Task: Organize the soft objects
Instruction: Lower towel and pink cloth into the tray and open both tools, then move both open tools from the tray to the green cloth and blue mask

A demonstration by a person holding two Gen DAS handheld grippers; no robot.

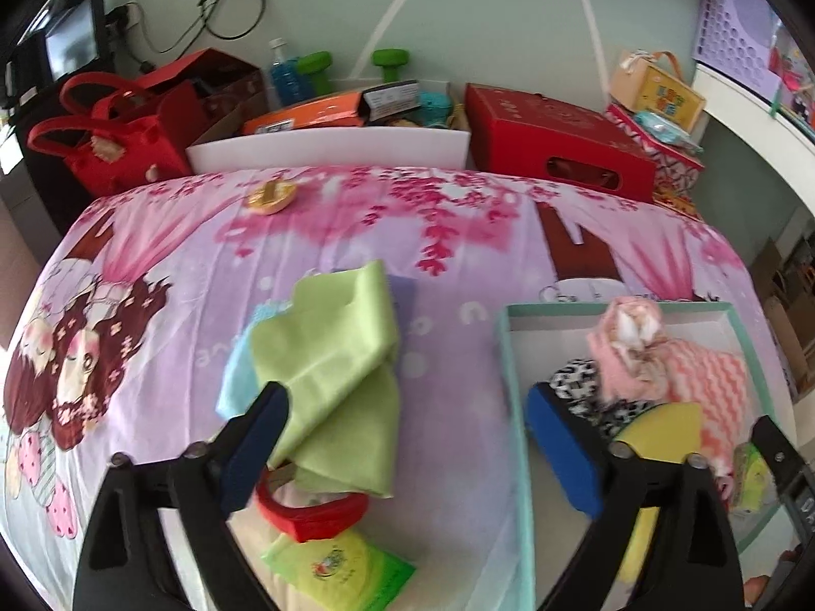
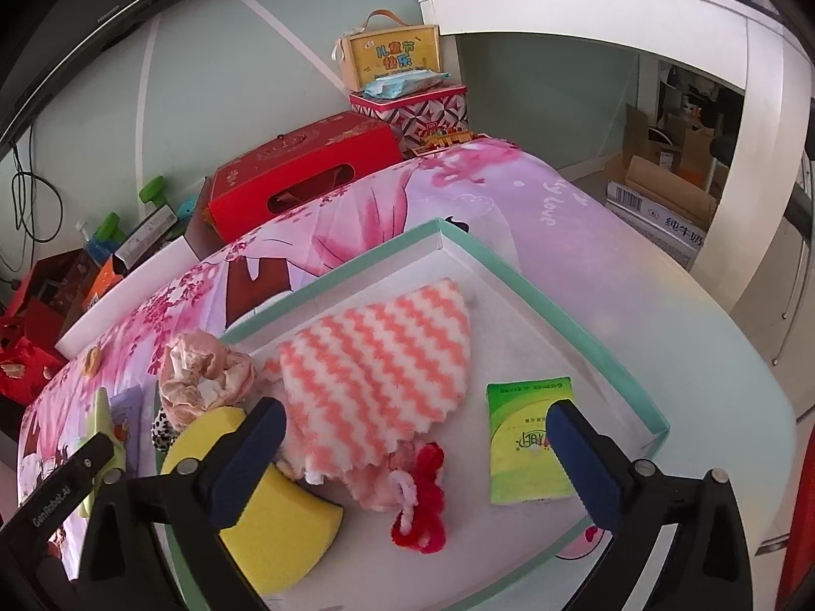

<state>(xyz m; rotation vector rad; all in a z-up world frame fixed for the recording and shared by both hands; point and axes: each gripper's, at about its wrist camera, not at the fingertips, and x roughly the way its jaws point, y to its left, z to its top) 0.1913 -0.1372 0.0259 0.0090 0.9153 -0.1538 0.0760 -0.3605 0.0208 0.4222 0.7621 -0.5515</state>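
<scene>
Your left gripper [image 1: 407, 438] hangs wide open, nothing between pads. Green cloth [image 1: 331, 371] lies crumpled on pink bedsheet [image 1: 458, 234], pale blue cloth [image 1: 239, 371] under its left edge. Red strap [image 1: 305, 509] and green packet [image 1: 336, 565] nearest you. Right: teal-rimmed tray [image 1: 514, 407] holding pink zigzag cloth [image 1: 713, 387], yellow sponge [image 1: 657, 433].

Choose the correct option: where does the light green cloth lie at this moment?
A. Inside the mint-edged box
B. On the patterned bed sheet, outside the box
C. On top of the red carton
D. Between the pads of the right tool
B: the light green cloth lies crumpled on the bed sheet, left of the mint-edged box and outside its rim.
</scene>
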